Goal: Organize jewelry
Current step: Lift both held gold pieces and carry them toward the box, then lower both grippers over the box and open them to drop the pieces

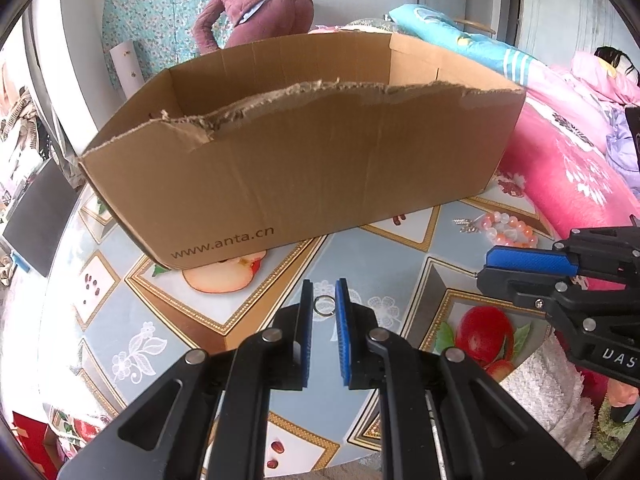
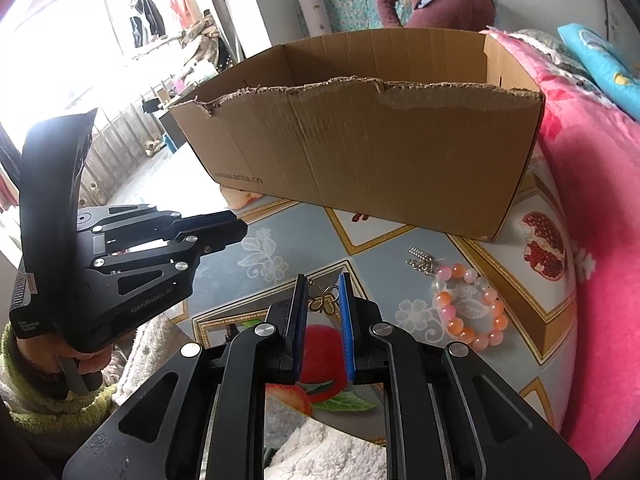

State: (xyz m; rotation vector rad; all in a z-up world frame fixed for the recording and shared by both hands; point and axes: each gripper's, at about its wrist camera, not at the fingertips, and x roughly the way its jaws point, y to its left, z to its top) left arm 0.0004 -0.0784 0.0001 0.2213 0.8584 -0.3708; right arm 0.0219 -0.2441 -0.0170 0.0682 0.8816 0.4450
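My left gripper (image 1: 325, 292) is shut on a small silver ring (image 1: 325, 305), which sits upright between its blue pads just above the tablecloth. My right gripper (image 2: 323, 286) is shut on a gold pendant piece (image 2: 323, 300) with a fine chain. An open cardboard box (image 1: 300, 168) with a torn front rim stands behind both grippers (image 2: 360, 152). A pink and orange bead bracelet (image 2: 468, 304) and a small silver chain piece (image 2: 420, 262) lie on the table to the right. The right gripper (image 1: 486, 266) enters the left wrist view from the right edge; the left gripper (image 2: 242, 234) shows at the left of the right wrist view.
A fruit-patterned tablecloth (image 1: 380, 248) covers the table. A pink blanket (image 2: 600, 200) presses against the table's right edge and the box. White fluffy fabric (image 1: 540, 380) lies at the near side. A hand in a green sleeve (image 2: 40, 360) holds the left gripper.
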